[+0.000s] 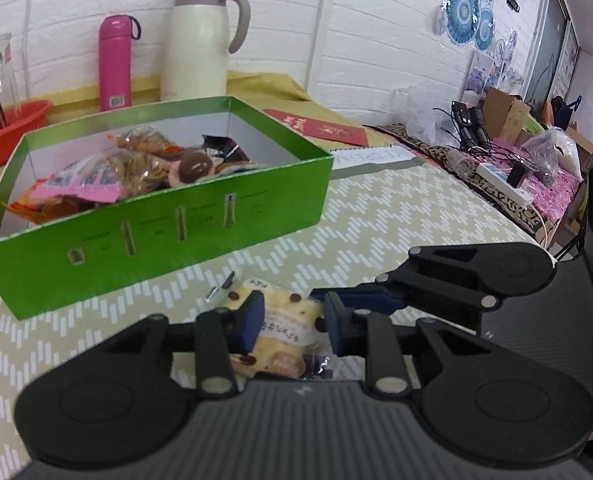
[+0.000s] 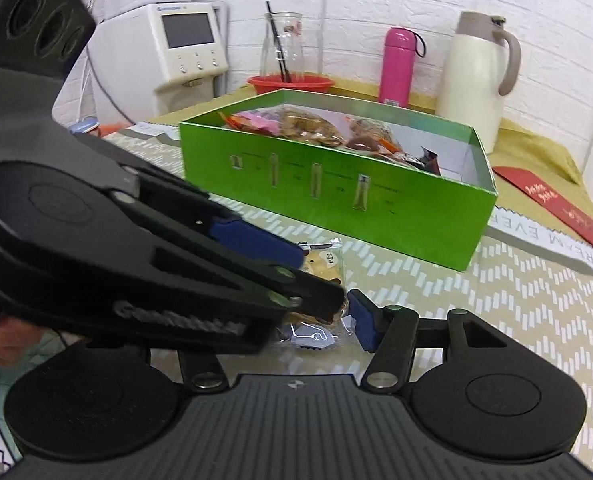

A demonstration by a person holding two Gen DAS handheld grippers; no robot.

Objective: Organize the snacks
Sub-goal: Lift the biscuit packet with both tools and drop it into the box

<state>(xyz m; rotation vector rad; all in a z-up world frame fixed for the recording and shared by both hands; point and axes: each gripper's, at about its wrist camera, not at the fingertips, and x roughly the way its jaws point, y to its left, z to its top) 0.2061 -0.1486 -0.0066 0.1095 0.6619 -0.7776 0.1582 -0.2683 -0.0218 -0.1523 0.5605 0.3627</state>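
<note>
A clear-wrapped cookie snack lies on the patterned tablecloth in front of the green box, which holds several snack packets. My left gripper is open with its blue pads on both sides of the snack. My right gripper reaches in from the right, and its blue pad touches the packet's far edge. In the right wrist view the left gripper crosses from the left over the snack and hides my right gripper's left finger; its right pad shows beside the wrapper. The green box stands behind.
Behind the box stand a cream thermos jug, a pink bottle and a red basket with a glass. A red envelope lies to the right. A black chair is at the table's right edge. A white appliance stands at the far left.
</note>
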